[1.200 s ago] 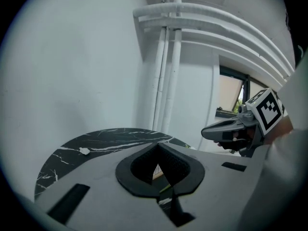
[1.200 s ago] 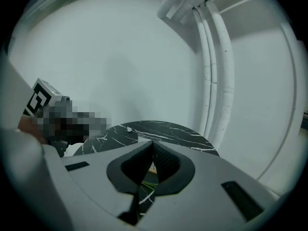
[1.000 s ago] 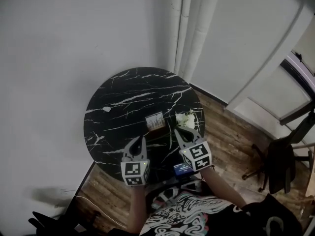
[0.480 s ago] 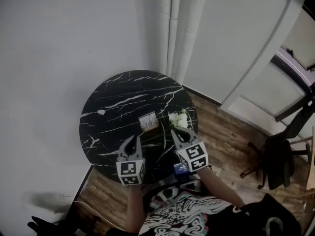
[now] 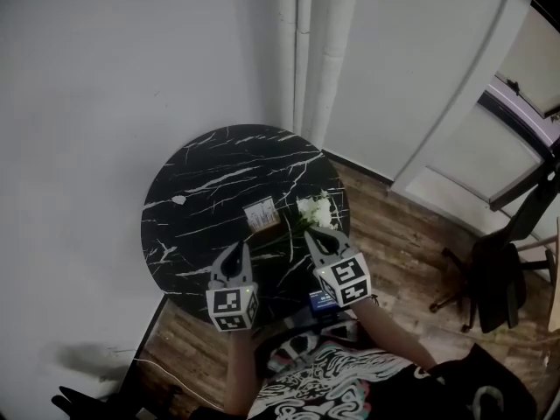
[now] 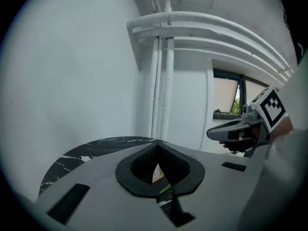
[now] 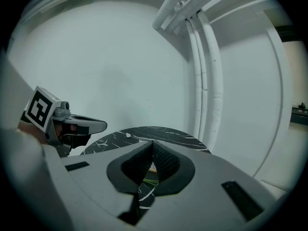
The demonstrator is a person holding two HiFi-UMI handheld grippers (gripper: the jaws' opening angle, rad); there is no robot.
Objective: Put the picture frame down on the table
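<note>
Both grippers hovering empty over the round worktop's near edge

The left gripper [image 5: 237,250] and right gripper [image 5: 317,235] are holding their fingers [image 6: 130,177] pressed together on nothing. A blue thing [image 5: 322,301] under the right gripper is showing only partly. Just beyond, the picture frame [image 5: 262,214] is sitting on the black marbled worktop [image 5: 206,186], clear of both grippers, white flowers [image 5: 315,210] just beside it; whether it is standing or lying is hard to make out.

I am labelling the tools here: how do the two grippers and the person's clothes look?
Both the left gripper and the right gripper are grey with pointed jaws lined in black. Each carries a white cube with black square markers. The person wears a black shirt with white print.
</note>
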